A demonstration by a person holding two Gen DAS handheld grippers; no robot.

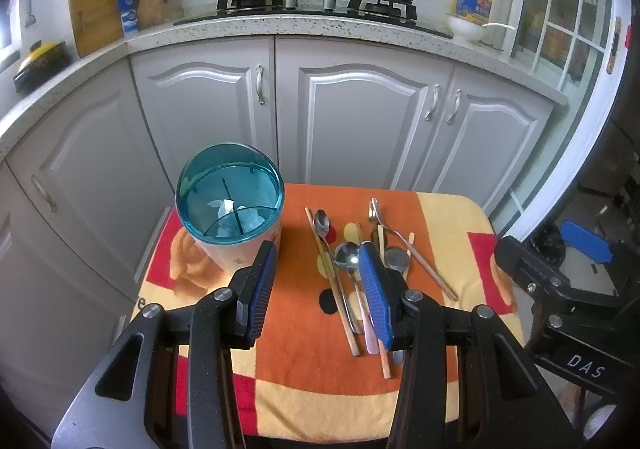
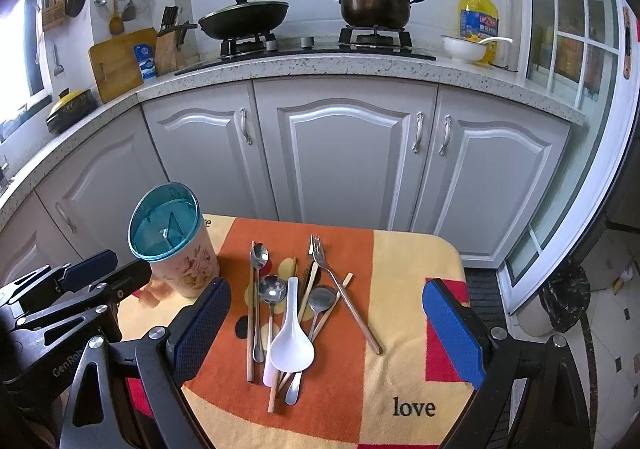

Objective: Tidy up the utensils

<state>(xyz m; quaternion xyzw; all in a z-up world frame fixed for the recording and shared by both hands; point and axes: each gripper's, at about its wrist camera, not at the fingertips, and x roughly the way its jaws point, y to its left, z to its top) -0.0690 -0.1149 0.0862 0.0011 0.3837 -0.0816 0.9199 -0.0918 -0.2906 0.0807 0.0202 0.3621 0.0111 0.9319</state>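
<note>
Spoons (image 2: 271, 291), fork (image 2: 318, 255) and chopsticks (image 2: 251, 313) piled mid-towel (image 2: 404, 289), white spoon (image 2: 291, 345) on top, holder (image 2: 176, 249) upright at towel's left, both grippers, left (image 1: 318, 291) and right (image 2: 332, 325), above near edge, fingers apart, empty

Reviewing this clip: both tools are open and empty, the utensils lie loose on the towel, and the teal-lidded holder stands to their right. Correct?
Not quite. The holder stands left of the utensils, as the right wrist view shows. The rest holds: left tool and right tool open and empty, utensils loose on the towel.
</note>
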